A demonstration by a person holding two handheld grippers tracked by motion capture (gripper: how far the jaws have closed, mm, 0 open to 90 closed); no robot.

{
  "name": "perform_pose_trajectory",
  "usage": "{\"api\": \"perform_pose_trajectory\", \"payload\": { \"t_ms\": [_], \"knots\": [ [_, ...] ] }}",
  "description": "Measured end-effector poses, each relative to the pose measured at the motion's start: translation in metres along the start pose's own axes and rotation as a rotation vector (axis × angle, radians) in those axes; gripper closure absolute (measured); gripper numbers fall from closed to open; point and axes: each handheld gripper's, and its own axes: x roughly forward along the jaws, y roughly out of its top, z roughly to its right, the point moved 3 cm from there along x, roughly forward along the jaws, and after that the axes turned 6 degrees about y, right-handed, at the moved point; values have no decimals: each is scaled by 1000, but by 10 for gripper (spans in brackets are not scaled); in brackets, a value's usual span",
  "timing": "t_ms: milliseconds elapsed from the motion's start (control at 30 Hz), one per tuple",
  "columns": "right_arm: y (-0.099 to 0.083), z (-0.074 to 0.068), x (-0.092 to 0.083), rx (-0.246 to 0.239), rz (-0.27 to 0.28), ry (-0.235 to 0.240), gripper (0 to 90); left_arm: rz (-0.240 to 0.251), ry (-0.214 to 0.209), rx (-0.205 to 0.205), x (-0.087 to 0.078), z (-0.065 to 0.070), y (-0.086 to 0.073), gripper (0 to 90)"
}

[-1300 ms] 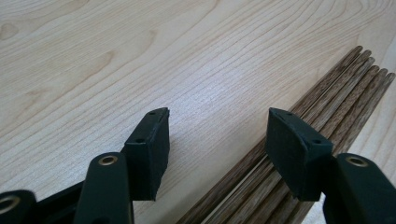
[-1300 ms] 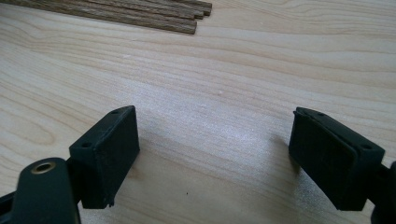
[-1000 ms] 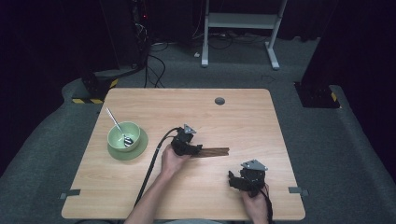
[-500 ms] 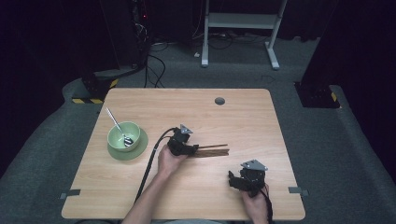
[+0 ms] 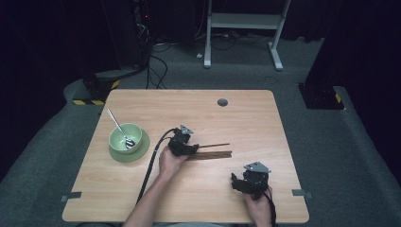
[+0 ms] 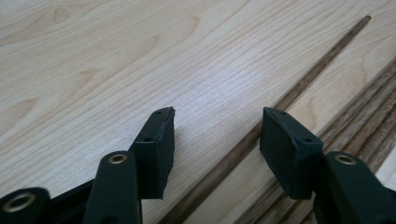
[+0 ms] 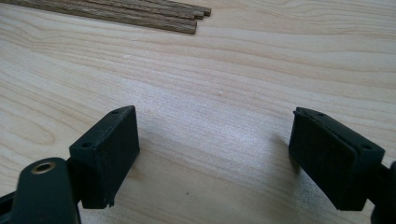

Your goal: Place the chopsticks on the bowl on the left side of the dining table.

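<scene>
Wooden chopsticks are what the left gripper [image 5: 189, 150] is working on: 1 thin dark stick [image 6: 289, 95] lies alone on the tabletop [image 5: 246, 118], and a bundle of similar sticks [image 5: 215, 154] lies just beside it, toward the near edge. All of them sit near the middle of the tabletop, well apart from the green bowl [image 5: 124, 136] with its spoon [image 5: 118, 126] on the saucer by the left edge.

From the left gripper view, the jaws stand half spread with the single stick running between them, closer to the pad on the right; neither pad presses on it yet. The jaws have just been closing on it. The right gripper [image 5: 248, 183] rests by the near edge toward the right corner, jaws spread wide over bare wood with nothing between them, the bundle's tips [image 7: 187, 16] lying ahead of it.

My judgement is that the stick is very light, stiff and round, so it will likely roll or skid on the smooth tabletop when a pad nudges it sideways. Lying flat, it gives little height to catch. A hold near the thicker end, with the pads square across it and low to the wood, looks safest; a pinch at the thin tip would probably let it pivot or slip out.
</scene>
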Motion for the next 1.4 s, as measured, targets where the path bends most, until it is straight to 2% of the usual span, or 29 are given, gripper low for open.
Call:
{"api": "perform_pose_trajectory", "payload": {
  "t_ms": [133,533,800,1067,1400],
  "knots": [
    [0,0,0,2,-1,0,159,-17,-8,-15,0,-3,2,464],
    [0,0,0,0,0,-1,159,-21,20,-31,0,-12,2,541],
    [0,-1,0,5,-2,0,159,-17,42,5,0,-13,2,609],
    [0,-1,0,5,-2,0,159,-15,48,-10,0,-17,2,654],
    [0,-1,0,3,-3,0,159,-18,60,-6,-1,-23,0,714]
  ]
}}
